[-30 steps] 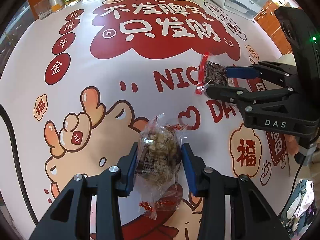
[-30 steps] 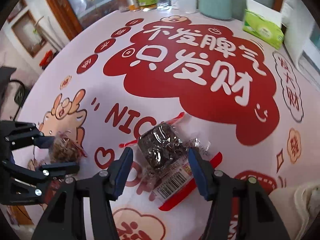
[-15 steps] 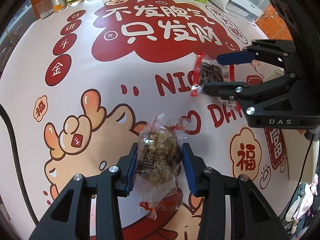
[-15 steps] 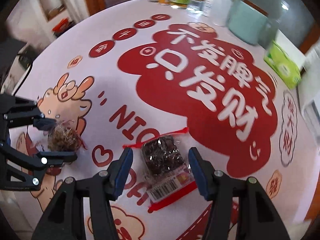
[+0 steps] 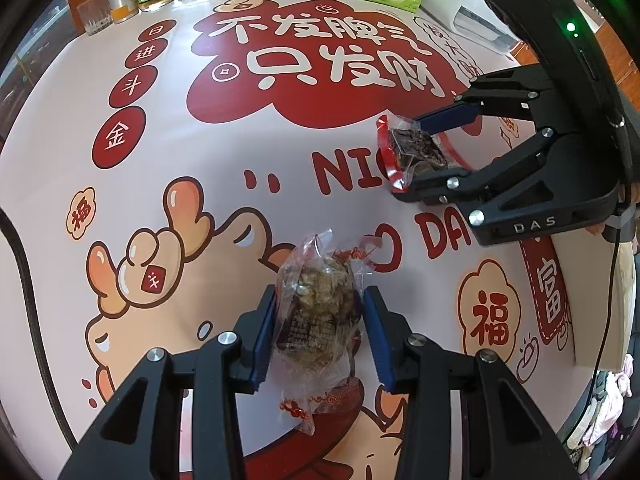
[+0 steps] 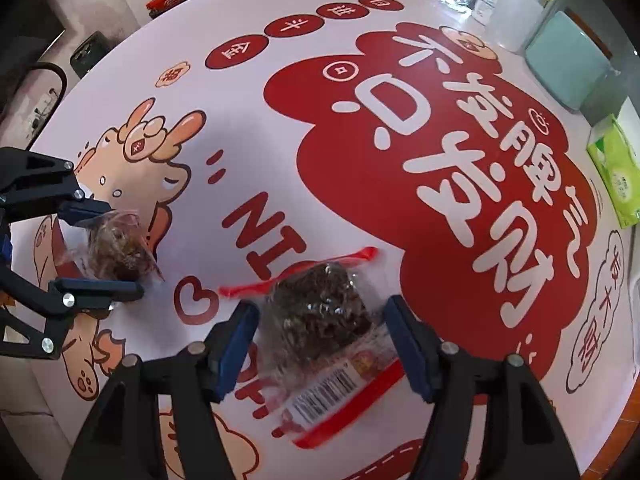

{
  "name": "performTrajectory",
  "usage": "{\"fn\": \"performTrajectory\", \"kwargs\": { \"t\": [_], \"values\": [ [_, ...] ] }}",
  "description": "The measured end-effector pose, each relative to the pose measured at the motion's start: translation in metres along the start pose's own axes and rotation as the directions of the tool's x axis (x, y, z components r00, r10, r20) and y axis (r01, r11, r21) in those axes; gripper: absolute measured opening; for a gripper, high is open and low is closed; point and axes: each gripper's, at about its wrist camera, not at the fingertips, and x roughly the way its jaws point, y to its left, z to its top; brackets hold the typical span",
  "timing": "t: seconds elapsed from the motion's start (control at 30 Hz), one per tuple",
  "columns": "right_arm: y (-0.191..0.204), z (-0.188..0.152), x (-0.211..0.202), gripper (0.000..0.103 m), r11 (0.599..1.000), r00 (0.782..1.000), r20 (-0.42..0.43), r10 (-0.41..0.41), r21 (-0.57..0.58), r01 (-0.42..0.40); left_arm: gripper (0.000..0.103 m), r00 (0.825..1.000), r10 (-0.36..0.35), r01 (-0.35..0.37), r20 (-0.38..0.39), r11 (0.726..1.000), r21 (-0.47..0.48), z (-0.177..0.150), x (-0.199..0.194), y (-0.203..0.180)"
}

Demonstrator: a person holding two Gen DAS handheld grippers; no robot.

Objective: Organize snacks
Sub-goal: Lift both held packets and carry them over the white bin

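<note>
A: Counting snacks: two packets. Seeing one pale, nutty snack packet (image 5: 316, 312) sitting pinched between the blue pads of the left claw (image 5: 320, 322), above the surface (image 5: 192, 208).

B: Seeing the second, a dark snack packet (image 6: 320, 312) with red edges and a barcode, sitting between the fingers of the right claw (image 6: 322, 340). Looking gripped on one side; not telling for certain about the other.

A: Counting two claws, well apart, each over the cartoon print.

B: Spotting one green tissue box (image 6: 616, 176), one teal container (image 6: 568, 66), and several jars along the far edge.
</note>
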Motion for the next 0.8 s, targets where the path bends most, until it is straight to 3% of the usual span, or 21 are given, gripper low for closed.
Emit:
{"fn": "performTrajectory", "kwargs": {
  "t": [0.2, 0.47, 0.8],
  "values": [
    [0.001, -0.005, -0.005, 0.052, 0.997, 0.999, 0.047, 0.003, 0.074, -0.006, 0.04, 1.0, -0.001, 0.001, 0.005, 1.0, -0.024, 0.0, 0.001, 0.0],
    [0.011, -0.037, -0.036, 0.052, 0.981, 0.985, 0.171, -0.015, 0.191, -0.018, 0.039, 0.999, 0.007, -0.006, 0.033, 0.999, -0.042, -0.007, -0.012, -0.001],
    [0.064, -0.117, -0.127, 0.052, 0.921, 0.906, 0.418, -0.065, 0.374, -0.106, 0.039, 0.987, -0.013, 0.005, 0.159, 0.999, 0.048, -0.02, -0.094, -0.055]
  ]
}}
